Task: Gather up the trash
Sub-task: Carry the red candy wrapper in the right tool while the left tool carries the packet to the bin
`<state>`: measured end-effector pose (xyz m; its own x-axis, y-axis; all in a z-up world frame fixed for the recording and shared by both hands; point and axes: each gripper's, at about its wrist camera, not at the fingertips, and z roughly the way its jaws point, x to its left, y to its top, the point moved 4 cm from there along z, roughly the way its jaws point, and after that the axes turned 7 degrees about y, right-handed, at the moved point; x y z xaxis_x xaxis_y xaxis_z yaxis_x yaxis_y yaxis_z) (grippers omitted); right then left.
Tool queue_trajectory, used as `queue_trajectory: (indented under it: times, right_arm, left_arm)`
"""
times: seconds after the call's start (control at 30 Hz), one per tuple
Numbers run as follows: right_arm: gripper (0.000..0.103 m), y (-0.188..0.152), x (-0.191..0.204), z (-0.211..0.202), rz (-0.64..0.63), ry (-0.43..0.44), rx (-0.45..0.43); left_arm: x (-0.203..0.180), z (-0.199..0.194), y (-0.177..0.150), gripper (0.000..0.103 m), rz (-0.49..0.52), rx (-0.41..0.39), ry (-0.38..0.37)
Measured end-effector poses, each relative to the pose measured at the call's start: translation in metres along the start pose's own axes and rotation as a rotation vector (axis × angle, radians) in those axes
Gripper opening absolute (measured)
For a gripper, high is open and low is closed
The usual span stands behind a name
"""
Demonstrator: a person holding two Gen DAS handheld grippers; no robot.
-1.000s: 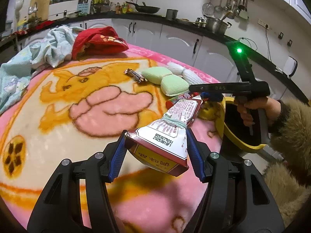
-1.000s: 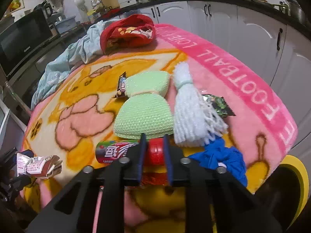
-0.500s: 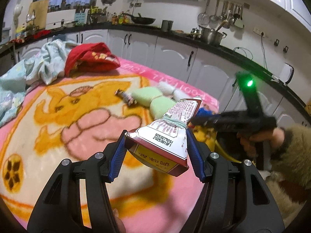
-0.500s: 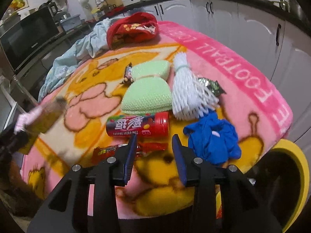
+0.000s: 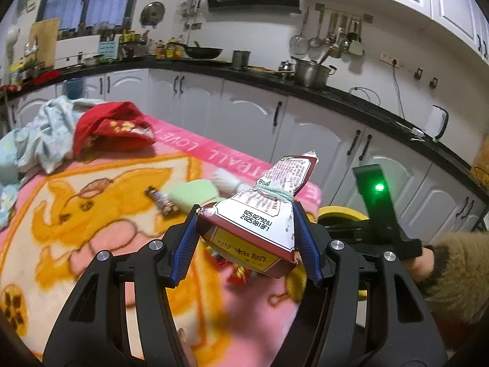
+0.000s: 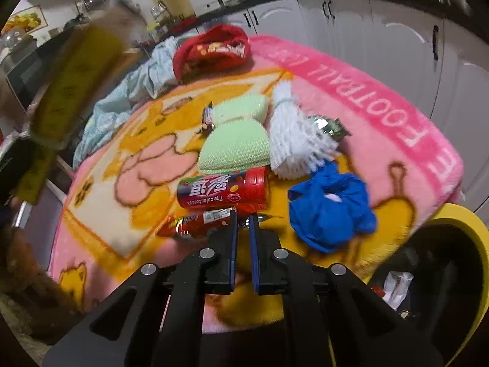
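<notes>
We see the left gripper (image 5: 249, 238) clamped on a crumpled maroon-and-white foil snack packet (image 5: 256, 229), its blue pads pressing both sides of the bag, which is lifted clear above the pink and orange fleece blanket (image 5: 91, 214). The packet's twisted neck, bound with a pale band, points up and away from us.

The right gripper (image 6: 243, 223) has just been closing — its jaws now stand almost together at the end of a flattened red foil wrapper (image 6: 195, 223) lying on the blanket, and a sliver of that foil seems caught between the tips, though we cannot tell for sure. Just beyond the wrapper lies a red cylindrical candy tube (image 6: 223, 188) on its side. A crumpled blue plastic bag (image 6: 330, 211) sits to the right of the tube, near the yellow-rimmed black bin (image 6: 470, 244) — some pale litter already lies inside it.
</notes>
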<state>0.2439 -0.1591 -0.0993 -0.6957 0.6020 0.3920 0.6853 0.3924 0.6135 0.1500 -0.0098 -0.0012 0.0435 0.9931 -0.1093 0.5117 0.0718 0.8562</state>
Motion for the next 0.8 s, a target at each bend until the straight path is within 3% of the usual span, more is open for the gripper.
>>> queue_trajectory:
  times: [0.43, 0.8]
  right_arm:
    - [0.007, -0.016, -0.034, -0.110, 0.060, -0.063, -0.195]
    - [0.007, -0.050, -0.091, -0.160, 0.138, -0.230, -0.260]
  left_arm:
    - [-0.071, 0.032, 0.016, 0.050, 0.075, -0.003, -0.117]
    - [-0.126, 0.068, 0.009, 0.050, 0.136, 0.050, -0.190]
